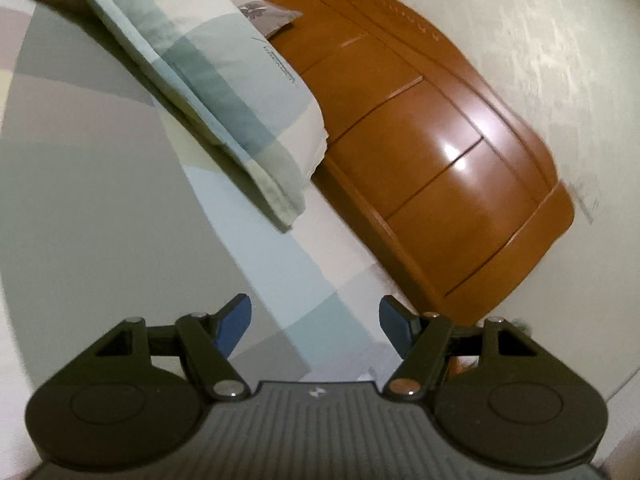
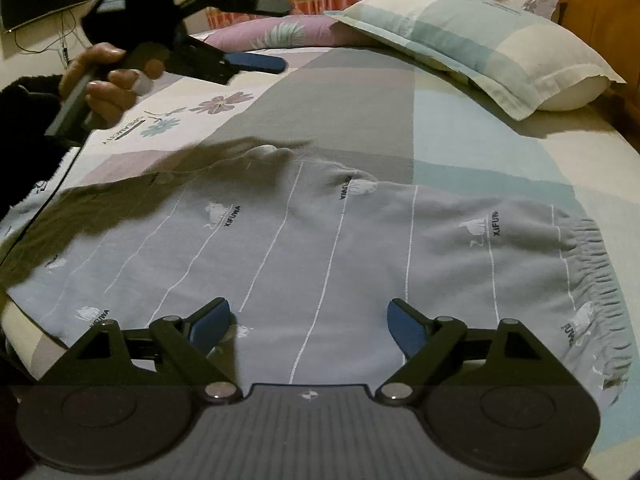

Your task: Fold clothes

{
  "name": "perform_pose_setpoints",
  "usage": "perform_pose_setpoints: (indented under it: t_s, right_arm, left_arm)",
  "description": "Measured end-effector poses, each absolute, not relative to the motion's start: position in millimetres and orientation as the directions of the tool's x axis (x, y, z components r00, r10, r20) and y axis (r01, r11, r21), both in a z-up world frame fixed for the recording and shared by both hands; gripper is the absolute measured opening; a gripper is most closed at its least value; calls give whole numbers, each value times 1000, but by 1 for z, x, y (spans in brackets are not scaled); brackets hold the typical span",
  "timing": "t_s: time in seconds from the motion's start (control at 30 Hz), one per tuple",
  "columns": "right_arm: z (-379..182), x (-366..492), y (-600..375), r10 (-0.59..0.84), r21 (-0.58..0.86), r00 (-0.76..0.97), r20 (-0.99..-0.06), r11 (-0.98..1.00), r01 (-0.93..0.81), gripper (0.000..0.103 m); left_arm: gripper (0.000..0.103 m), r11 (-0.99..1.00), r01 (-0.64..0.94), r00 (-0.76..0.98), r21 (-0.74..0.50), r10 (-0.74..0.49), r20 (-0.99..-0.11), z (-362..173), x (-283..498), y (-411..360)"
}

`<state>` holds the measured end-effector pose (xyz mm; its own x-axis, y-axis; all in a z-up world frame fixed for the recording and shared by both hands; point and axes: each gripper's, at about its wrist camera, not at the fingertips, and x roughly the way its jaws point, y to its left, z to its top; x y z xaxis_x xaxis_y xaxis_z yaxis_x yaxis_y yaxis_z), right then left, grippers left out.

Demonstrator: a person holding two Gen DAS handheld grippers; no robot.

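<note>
grey pyjama trousers (image 2: 320,248): thin white stripes, small white animal prints, dark lettering | bedsheet (image 2: 360,92): patchwork of grey, pale blue, cream, mauve blocks, flower print far left | near pillow (image 2: 472,40): mint, cream, teal checks | far pillow (image 2: 272,32): pink, leaf print | headboard (image 1: 432,152): glossy orange-brown wood | gripper pads (image 2: 408,328): blue

From my right gripper's camera I read "XIFUWA" printed in dark letters on the grey garment (image 2: 320,240), repeated beside small white animal figures across it. The bedsheet (image 2: 132,120) carries a dark word under its printed flowers, turned away and too blurred for me to read. From my left gripper's camera the pillowcase (image 1: 224,92) bears a line of small grey lettering, also unreadable
</note>
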<state>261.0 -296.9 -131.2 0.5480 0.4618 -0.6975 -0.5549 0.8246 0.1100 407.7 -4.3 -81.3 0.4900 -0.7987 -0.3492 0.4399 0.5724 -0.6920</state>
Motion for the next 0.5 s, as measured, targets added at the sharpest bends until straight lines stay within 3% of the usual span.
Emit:
perform_pose_setpoints:
  t_s: [0.07, 0.17, 0.2, 0.27, 0.4, 0.5]
  right_arm:
    - [-126, 265, -294, 452, 112, 544, -707, 831, -545, 85]
    - [-109, 279, -281, 480, 79, 553, -681, 799, -596, 75]
    - [-102, 287, -274, 490, 60, 555, -672, 783, -619, 70]
    - [-90, 310, -259, 504, 21, 556, -661, 753, -658, 67]
    - [-83, 366, -232, 580, 92, 495, -647, 704, -704, 60]
    - [-98, 395, -215, 593, 154, 393, -703, 666, -730, 41]
  left_arm:
    - [70, 622, 435, 488, -651, -771, -409, -82, 395, 3]
    - [71, 751, 393, 484, -530, -659, -576, -90, 381, 6]
    - [71, 777, 392, 489, -492, -629, -604, -90, 376, 7]
    - [71, 821, 394, 502, -413, -569, -652, -90, 366, 10]
    - [71, 836, 371, 510, -405, -548, -663, -89, 350, 23]
    - [71, 839, 365, 511, -403, -543, -667, -91, 341, 33]
